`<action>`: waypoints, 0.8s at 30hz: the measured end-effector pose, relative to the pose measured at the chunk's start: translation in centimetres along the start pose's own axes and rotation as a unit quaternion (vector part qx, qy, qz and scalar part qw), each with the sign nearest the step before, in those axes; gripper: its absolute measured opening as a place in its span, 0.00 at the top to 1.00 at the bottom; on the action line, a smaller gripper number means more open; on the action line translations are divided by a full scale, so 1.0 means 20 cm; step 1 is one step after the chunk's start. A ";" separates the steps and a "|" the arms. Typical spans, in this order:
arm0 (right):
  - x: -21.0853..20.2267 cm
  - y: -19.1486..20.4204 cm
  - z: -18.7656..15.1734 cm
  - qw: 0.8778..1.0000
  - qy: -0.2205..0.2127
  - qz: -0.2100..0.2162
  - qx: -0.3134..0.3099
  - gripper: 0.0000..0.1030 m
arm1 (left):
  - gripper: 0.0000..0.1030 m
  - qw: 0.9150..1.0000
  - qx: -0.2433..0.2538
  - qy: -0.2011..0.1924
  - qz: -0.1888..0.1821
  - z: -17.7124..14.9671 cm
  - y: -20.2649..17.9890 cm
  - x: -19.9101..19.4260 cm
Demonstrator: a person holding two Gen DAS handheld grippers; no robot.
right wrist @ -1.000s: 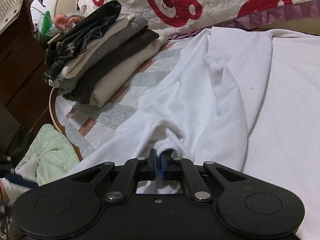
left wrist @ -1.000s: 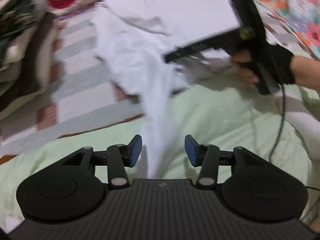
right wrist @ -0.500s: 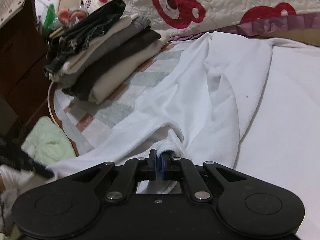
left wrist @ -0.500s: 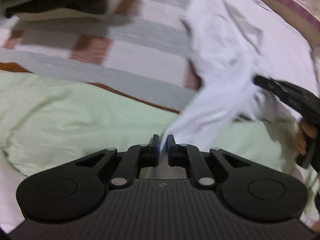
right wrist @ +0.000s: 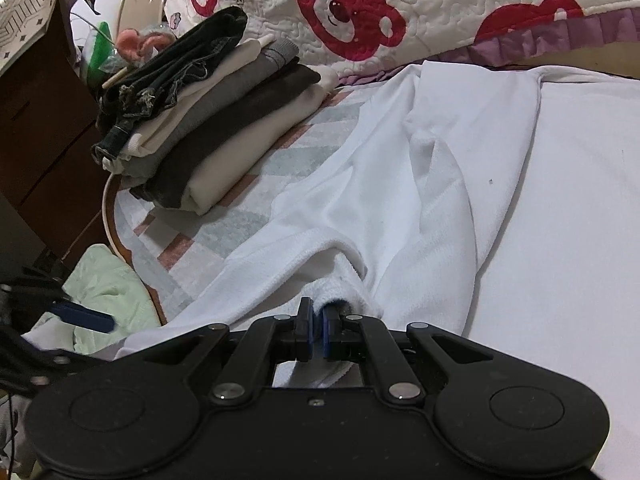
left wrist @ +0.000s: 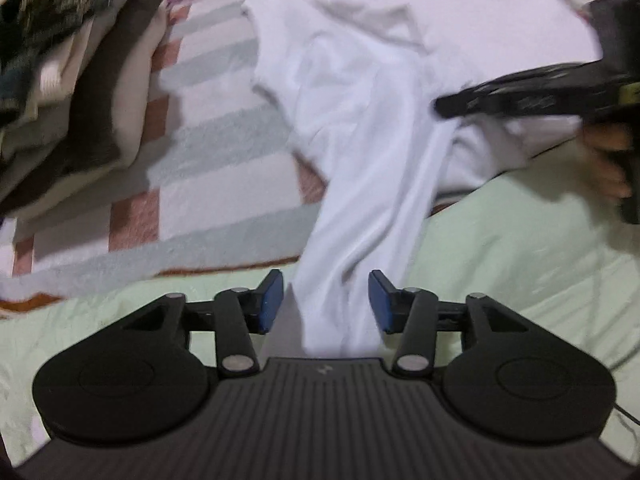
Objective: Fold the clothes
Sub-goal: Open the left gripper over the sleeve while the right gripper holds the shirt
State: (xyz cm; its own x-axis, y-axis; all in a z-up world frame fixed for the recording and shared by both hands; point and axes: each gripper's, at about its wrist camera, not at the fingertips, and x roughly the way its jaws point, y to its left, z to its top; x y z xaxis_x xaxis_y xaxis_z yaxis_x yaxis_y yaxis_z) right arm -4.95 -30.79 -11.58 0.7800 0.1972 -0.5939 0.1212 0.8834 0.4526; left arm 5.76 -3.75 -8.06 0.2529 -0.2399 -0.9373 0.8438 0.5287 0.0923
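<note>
Your left tool (left wrist: 325, 305) stands spread wide — a white garment (left wrist: 360, 152) sleeve runs between its blue pads (left wrist: 270, 300), gripped by neither. Your right tool (right wrist: 316, 334) is pressed together, pinching a bunched fold of that garment, which lies spread across the bed (right wrist: 224, 200) right of the folded stack (right wrist: 208, 120).

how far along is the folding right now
Done: a stack of folded clothes sits on the striped bed cover. In hand: the white garment, still spread and rumpled; the right gripper is shut on a bunched edge, while the left gripper is open with a strip of the cloth between its fingers. Left: actually folding this piece and stacking it.
</note>
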 end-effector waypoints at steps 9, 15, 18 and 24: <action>0.02 -0.03 -0.02 1.000 -0.001 0.010 0.010 0.94 | 0.93 1.000 -0.012 0.015 -0.011 -0.05 0.10 0.00; 0.02 -0.04 -0.03 1.000 -0.008 0.013 0.023 0.93 | 0.58 0.999 -0.020 0.015 -0.022 -0.06 0.13 0.07; 0.03 -0.06 -0.04 0.999 -0.012 0.018 0.035 0.91 | 0.54 0.999 -0.025 0.020 -0.024 -0.05 0.15 0.09; -0.07 -0.03 -0.06 0.994 -0.012 0.085 0.062 0.94 | 0.97 0.997 -0.030 0.021 -0.061 -0.03 0.16 -0.12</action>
State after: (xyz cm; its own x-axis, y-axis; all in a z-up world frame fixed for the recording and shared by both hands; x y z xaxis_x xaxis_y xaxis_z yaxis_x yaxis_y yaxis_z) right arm -6.80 -31.04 -11.78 0.8103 0.3269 -0.4863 0.0601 0.7792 0.6238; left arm 7.57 -0.94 -5.76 0.1293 -0.2726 -0.9534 0.8374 0.5449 -0.0422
